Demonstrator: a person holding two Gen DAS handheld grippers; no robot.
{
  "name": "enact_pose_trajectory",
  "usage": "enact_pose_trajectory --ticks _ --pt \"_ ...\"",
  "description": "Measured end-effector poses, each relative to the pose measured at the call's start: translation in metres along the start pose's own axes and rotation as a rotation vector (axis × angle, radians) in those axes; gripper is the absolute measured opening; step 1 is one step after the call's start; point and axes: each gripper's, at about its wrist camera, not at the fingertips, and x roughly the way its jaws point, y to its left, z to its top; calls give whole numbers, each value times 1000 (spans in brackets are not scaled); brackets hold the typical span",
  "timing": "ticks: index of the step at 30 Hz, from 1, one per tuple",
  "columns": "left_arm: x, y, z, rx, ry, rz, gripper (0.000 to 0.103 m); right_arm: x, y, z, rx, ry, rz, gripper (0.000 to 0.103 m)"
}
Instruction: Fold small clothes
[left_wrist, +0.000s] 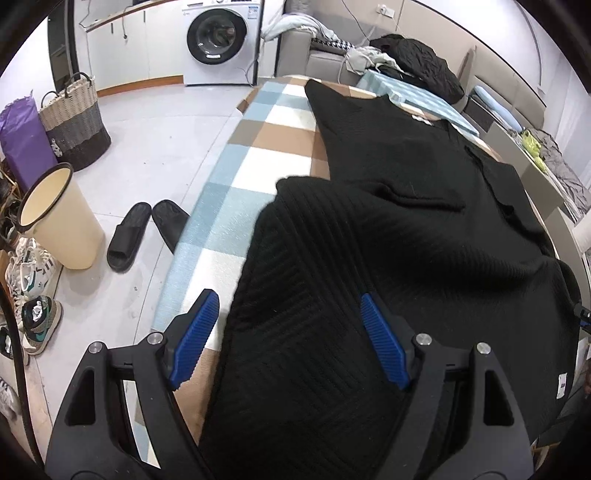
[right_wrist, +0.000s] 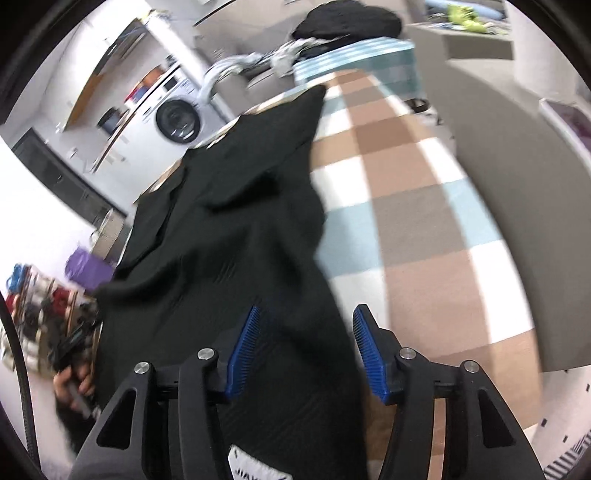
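Observation:
A black ribbed knit garment (left_wrist: 388, 251) lies spread on a checked blue, white and brown cloth (left_wrist: 251, 173) over a table. My left gripper (left_wrist: 290, 304) is open, its blue-padded fingers (left_wrist: 197, 325) straddling the garment's near left edge. The garment also shows in the right wrist view (right_wrist: 236, 240), blurred. My right gripper (right_wrist: 304, 317) is open over the garment's near right edge, with a white label (right_wrist: 255, 465) just below it.
On the floor at left stand a cream bin (left_wrist: 55, 218), black slippers (left_wrist: 140, 232), a woven basket (left_wrist: 74, 122) and sneakers (left_wrist: 37, 321). A washing machine (left_wrist: 221, 40) stands at the back. A sofa with piled clothes (left_wrist: 413, 62) lies beyond the table.

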Motion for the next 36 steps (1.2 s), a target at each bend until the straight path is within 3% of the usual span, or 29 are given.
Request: enact_pose_trajectory --ticks 3,6,8,9,10,12,15,17,18,19,22,27,29,31,32,34,36 --pt "3 -5 -1 17 6 -6 76 6 8 -7 -43 11 11 54" --pt "4 -7 -3 29 6 -2 65 6 13 -12 -89 3 31 54" --pt "3 -6 -4 31 -4 13 49 7 19 -16 -126 -15 34 39" --pt "2 -6 -4 29 -11 15 37 7 21 -17 -142 -23 32 24" --pt "1 -4 -4 22 -15 11 27 7 21 -16 -153 -31 20 18" --pt "0 0 -4 5 -17 1 19 4 21 -15 -154 -62 0 9" --pt "-2 2 -3 -3 -17 17 20 1 15 -10 -134 -91 -7 9" --pt "-1 3 -1 -8 -3 38 31 2 11 -6 -122 -78 -5 9" --pt "0 4 0 -10 1 51 48 2 9 -5 -115 -72 -2 12" --pt "0 5 0 -10 -4 54 59 3 8 -6 -107 -61 -2 15" --pt "2 8 5 -10 -15 28 60 6 6 -6 -93 -45 15 29" --pt "18 7 17 -7 0 27 59 6 9 -11 -105 -41 35 39" --pt "19 3 20 4 -10 7 47 8 11 -12 -115 -42 24 39" --pt "19 0 20 7 -13 -33 14 11 12 -12 -116 -46 -14 38" --pt "16 -3 19 15 -22 -37 9 11 12 -11 -118 -58 -24 37" --pt "8 -6 15 34 -57 -36 5 9 13 -10 -132 -84 -15 11" --pt "-4 -6 11 33 -83 -45 5 4 14 -9 -142 -116 21 7"
